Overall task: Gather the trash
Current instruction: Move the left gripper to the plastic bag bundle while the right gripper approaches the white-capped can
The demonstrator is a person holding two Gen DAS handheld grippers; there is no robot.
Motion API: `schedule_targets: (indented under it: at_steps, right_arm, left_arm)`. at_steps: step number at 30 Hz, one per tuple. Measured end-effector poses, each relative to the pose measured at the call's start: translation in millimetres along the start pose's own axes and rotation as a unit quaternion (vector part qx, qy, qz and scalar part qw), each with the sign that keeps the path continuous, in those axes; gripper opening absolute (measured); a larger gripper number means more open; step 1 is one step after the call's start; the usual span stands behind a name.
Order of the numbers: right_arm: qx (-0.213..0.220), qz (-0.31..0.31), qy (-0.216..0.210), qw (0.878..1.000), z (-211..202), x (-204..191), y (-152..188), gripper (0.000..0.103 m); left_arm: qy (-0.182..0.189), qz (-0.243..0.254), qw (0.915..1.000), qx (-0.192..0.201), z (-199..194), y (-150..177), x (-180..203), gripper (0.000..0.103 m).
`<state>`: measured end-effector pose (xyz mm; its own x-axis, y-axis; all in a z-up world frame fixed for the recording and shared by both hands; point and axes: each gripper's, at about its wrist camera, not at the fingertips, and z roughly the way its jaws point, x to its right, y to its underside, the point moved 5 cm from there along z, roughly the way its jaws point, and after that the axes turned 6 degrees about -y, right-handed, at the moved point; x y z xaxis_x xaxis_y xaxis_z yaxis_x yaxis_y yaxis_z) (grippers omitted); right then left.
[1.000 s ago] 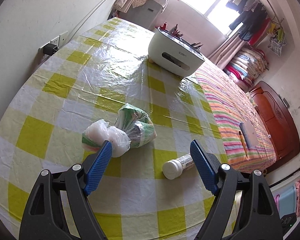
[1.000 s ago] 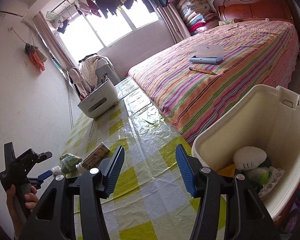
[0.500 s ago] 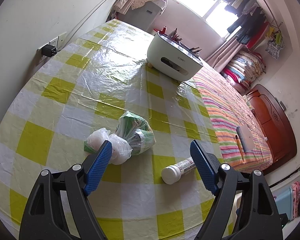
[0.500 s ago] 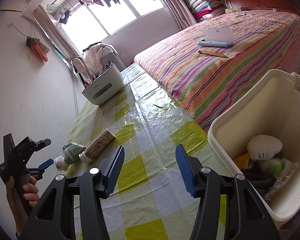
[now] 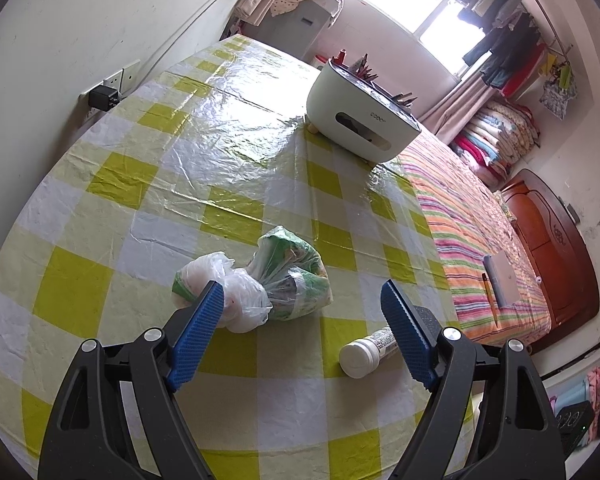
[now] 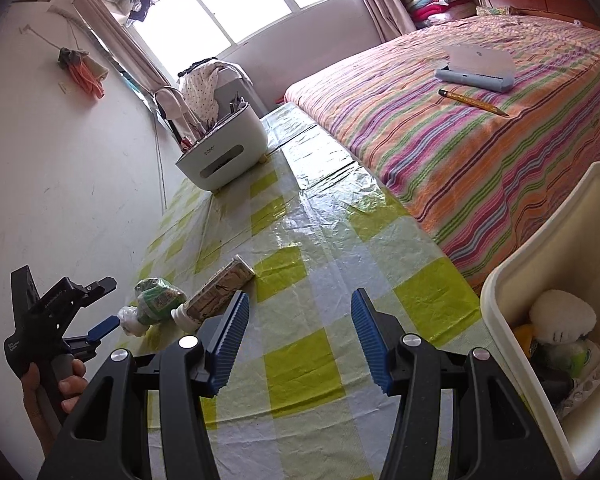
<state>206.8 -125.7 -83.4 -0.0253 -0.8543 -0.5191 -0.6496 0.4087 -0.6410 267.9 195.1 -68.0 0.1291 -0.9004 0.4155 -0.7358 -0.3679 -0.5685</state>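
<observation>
A knotted plastic bag of green and white wrappers (image 5: pixel 276 284) lies on the yellow checked tablecloth (image 5: pixel 204 168). Beside it lies a tube with a white cap (image 5: pixel 364 354). My left gripper (image 5: pixel 302 300) hovers open just short of the bag, its left finger in front of the bag's white end. In the right wrist view the bag (image 6: pixel 154 300) and tube (image 6: pixel 216 292) sit at the left, beyond my right gripper (image 6: pixel 296 316), which is open over bare cloth with nothing between its fingers. A cream trash bin (image 6: pixel 540 280) holding several pieces of rubbish stands at the right.
A white desk organiser (image 5: pixel 360 120) with pens stands at the table's far end. A striped bed (image 6: pixel 480 120) with a case and a pencil runs along the table's right side. A wall socket with a plug (image 5: pixel 104 96) is at the left. A hand (image 6: pixel 56 392) holds the left gripper.
My right gripper swung left across the table, so the bin slid toward the right edge and the bag and tube came nearer. The left gripper barely moved.
</observation>
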Motion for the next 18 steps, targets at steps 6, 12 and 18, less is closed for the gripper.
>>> schedule_targets:
  at_steps: [6,12,18]
  right_arm:
    - [-0.001,0.012,-0.014,1.000,31.8,-20.8,-33.8,0.052]
    - [0.021,0.040,-0.010,0.999,40.1,-12.7,-41.7,0.052]
    - [0.006,0.071,-0.025,0.997,36.0,-2.5,-35.4,0.052]
  left_arm:
    - [-0.013,0.008,0.9998,0.015,-4.4,1.7,3.7,0.080]
    - [-0.009,0.007,0.9990,0.043,-12.9,5.6,4.3,0.080]
    - [-0.020,-0.003,0.9983,0.055,-17.1,8.8,4.4,0.080]
